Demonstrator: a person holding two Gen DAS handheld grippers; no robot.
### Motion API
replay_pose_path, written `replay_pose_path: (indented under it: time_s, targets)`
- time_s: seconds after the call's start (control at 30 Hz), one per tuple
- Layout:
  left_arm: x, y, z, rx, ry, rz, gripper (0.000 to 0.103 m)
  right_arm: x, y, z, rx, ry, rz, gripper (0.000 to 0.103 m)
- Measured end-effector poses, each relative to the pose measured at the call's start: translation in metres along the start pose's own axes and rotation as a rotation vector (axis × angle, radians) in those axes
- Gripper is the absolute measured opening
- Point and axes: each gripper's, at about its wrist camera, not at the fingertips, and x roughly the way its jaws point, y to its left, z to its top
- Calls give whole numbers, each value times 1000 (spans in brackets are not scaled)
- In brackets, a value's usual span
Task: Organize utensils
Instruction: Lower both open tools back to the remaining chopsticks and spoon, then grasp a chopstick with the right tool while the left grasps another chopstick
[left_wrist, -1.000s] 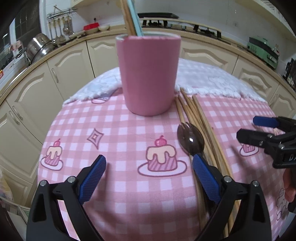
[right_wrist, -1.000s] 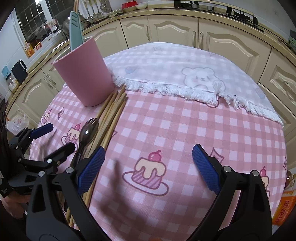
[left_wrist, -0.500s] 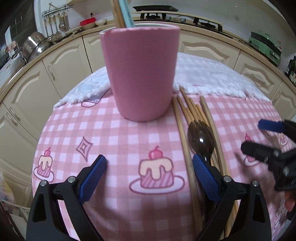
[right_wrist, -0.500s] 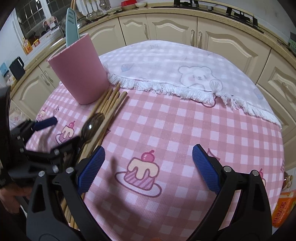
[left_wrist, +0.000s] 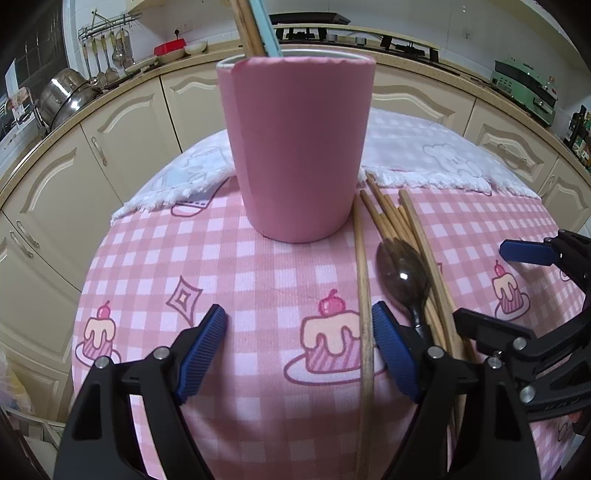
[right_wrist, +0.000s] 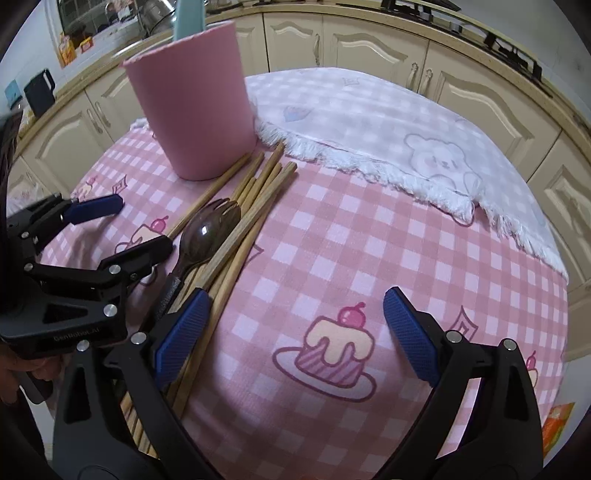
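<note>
A pink cup (left_wrist: 297, 147) stands on the pink checked tablecloth (left_wrist: 258, 280) and holds wooden sticks and a teal handle (left_wrist: 264, 26). Several wooden chopsticks (left_wrist: 391, 221) and a dark spork (left_wrist: 404, 277) lie on the cloth to the right of the cup. My left gripper (left_wrist: 299, 349) is open and empty just in front of the cup, with one chopstick (left_wrist: 364, 295) beside its right finger. My right gripper (right_wrist: 295, 332) is open and empty, its left finger over the chopsticks (right_wrist: 251, 218) near the spork (right_wrist: 207, 236). The cup (right_wrist: 192, 103) stands behind them.
A white fringed cloth with a bear print (right_wrist: 424, 147) covers the far part of the table. Cream kitchen cabinets (left_wrist: 122, 122) and a counter with pots and a stove surround the table. The table edge falls away on the left.
Both grippers have moved forward, closer to the cup and the utensils. The right gripper has shifted left until its left finger lies over the chopsticks. Both stayed open.
</note>
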Motion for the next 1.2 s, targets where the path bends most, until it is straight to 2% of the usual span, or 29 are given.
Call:
replay_pose_path:
  time_s: [0.33,0.47,0.5,0.53,0.6,0.63,0.7,0.77,0.8,0.83,1.0,1.07,1.2]
  targets:
    - [0,0,1,15,5,-3,79,1,-4,4,7,33,-38,89]
    - [3,-3,8,31,15,10,79,7,-4,15,30,31,-67,69]
    - [4,-4,10,35,17,10,79,8,-4,17,27,33,-63,60]
    - [6,-5,12,41,22,2,75,8,-3,20,28,35,-53,51]
    - [7,-7,17,53,30,-18,66,8,-4,24,35,37,-47,42]
    - [8,-10,20,65,34,-27,56,9,-5,26,43,37,-42,37]
    - [10,-17,24,96,41,-43,45,11,-5,29,35,33,-41,32]
    - [10,-23,26,120,48,-71,19,11,-2,29,13,27,-24,20]
    - [9,-27,27,135,53,-82,11,10,-3,27,11,25,-7,12]
    - [8,-30,26,150,55,-81,5,9,-5,27,9,22,4,11]
    - [-2,-28,16,126,47,-101,5,-4,-29,10,85,-15,122,6]
    - [-11,-25,9,106,30,-101,5,-14,-40,2,119,-48,186,6]
    - [-28,-20,-1,75,-21,-119,5,-28,-52,-6,154,-97,251,6]
